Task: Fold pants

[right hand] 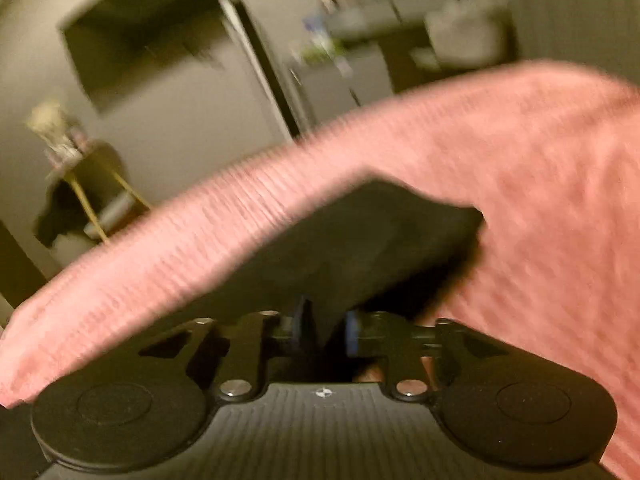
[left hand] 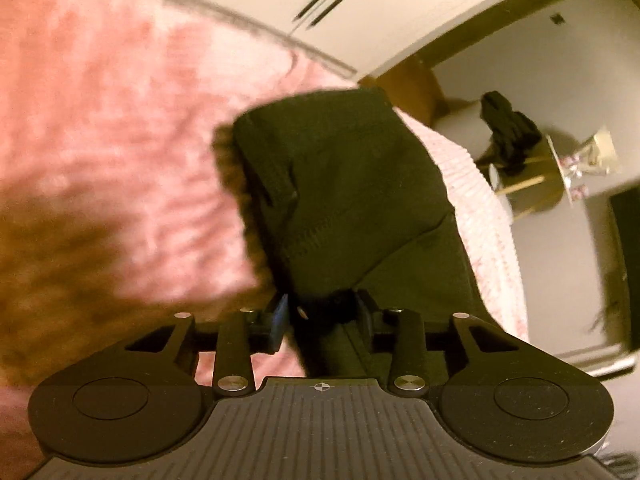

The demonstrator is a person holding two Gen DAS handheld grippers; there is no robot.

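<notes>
The dark pants (left hand: pixel 340 184) lie on a pink ribbed blanket (left hand: pixel 112 120), stretching away from my left gripper (left hand: pixel 322 314). The left gripper is shut on a bunched edge of the pants, with its fingers close together around the cloth. In the right wrist view the pants (right hand: pixel 384 240) show as a dark folded slab on the pink blanket (right hand: pixel 520 168). My right gripper (right hand: pixel 324 326) is shut on a corner of the pants. Both views are blurred by motion.
The blanket's edge (left hand: pixel 500 240) drops off to the right. Beyond it stands a small round side table (left hand: pixel 532 184) with a dark garment and packets on it; it also shows in the right wrist view (right hand: pixel 88 184). A dark cabinet (right hand: pixel 248 60) stands against the wall.
</notes>
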